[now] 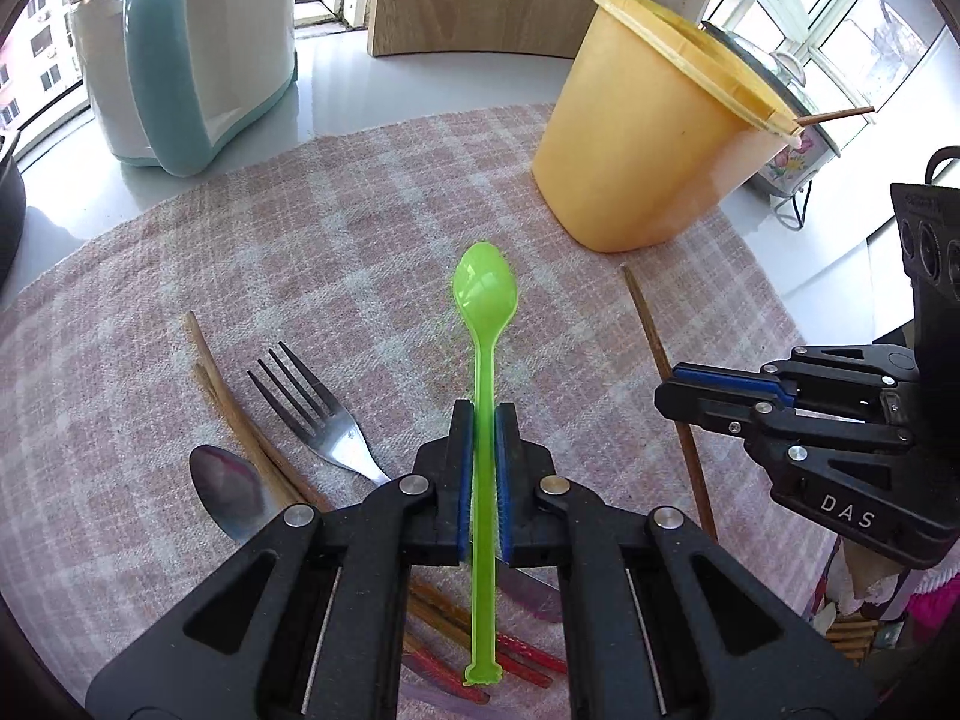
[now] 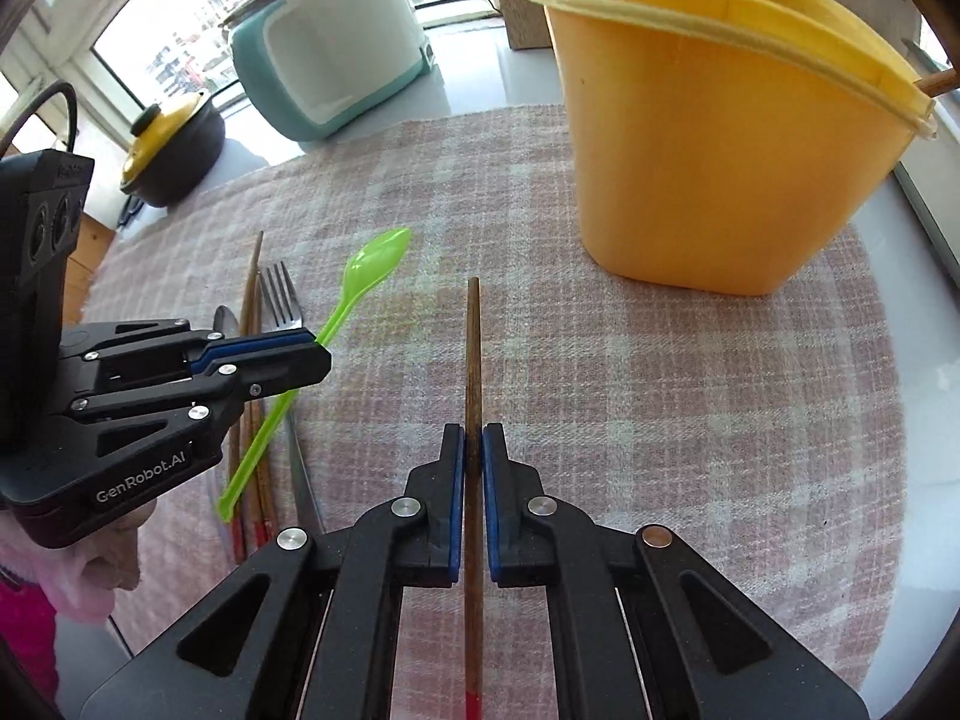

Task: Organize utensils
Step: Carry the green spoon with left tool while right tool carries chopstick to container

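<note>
- Clamping the green spoon [image 1: 485, 291] by mid-handle, the left gripper [image 1: 483, 414] has its jaws nearly closed on it, bowl pointing toward the yellow bin [image 1: 648, 138].
- Right gripper [image 2: 473, 438] pinches a chopstick [image 2: 473, 336] between nearly closed jaws, tip toward the bin.
- Fork [image 1: 312, 402], metal spoon [image 1: 225, 492] and more chopsticks [image 1: 240, 420] lie together on the checked cloth [image 1: 336, 210] near its left edge.
- Bin stands at the cloth's far right corner.

The left gripper [image 1: 483, 414] was clamped on a green spoon [image 1: 485, 294]; beside it, the right gripper [image 2: 473, 438] was clamped on a chopstick [image 2: 473, 348].
</note>
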